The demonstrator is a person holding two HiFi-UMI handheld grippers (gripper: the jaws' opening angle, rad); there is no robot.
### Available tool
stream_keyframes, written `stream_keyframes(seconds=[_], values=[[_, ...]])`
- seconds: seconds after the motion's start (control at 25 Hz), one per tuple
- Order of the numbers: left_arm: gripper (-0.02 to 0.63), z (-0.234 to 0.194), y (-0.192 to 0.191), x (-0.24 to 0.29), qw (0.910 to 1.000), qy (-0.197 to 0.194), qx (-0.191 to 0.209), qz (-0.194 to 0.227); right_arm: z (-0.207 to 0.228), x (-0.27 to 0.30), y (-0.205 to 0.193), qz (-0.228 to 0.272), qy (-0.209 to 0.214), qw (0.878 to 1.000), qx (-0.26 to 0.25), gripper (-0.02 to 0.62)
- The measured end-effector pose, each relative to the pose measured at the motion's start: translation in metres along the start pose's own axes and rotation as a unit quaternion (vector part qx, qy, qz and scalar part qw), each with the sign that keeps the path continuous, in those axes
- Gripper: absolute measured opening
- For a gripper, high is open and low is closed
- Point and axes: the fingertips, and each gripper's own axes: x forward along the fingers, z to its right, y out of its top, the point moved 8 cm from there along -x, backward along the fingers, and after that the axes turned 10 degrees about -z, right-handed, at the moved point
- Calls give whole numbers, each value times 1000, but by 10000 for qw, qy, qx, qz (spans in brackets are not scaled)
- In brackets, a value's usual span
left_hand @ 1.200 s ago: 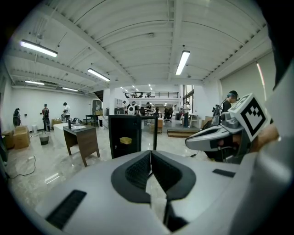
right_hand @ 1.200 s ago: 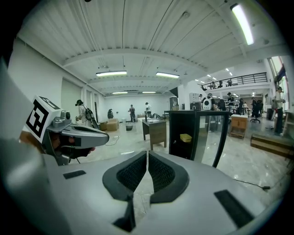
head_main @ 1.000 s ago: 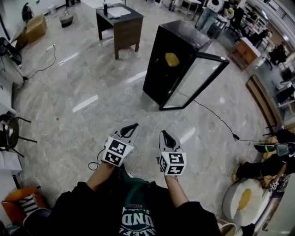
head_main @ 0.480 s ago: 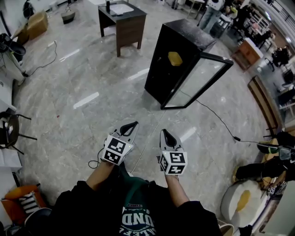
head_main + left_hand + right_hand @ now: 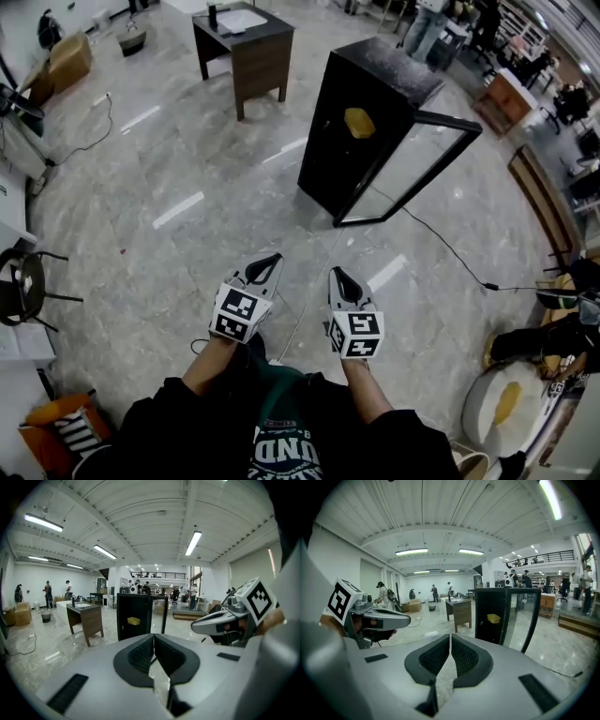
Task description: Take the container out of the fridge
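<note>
Left gripper (image 5: 270,261) and right gripper (image 5: 336,276) clenched on nothing, side by side above floor (image 5: 178,253). Yellow container (image 5: 359,123) inside open black fridge (image 5: 328,155), well apart from both.

The fridge (image 5: 328,159) stands at upper centre of the head view, the container (image 5: 359,122) inside it, its door (image 5: 412,164) swung open toward the right, and a surface (image 5: 246,28) farther back at its upper left.

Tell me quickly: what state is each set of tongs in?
Left tongs: closed, holding nothing.
Right tongs: closed, holding nothing.
</note>
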Motion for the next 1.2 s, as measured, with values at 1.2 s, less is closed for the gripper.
stream_keyframes(seconds=[1.2], values=[[14, -152, 50, 35, 9951, -793, 584, 50, -47, 104, 86, 238, -818, 9958, 343, 37]])
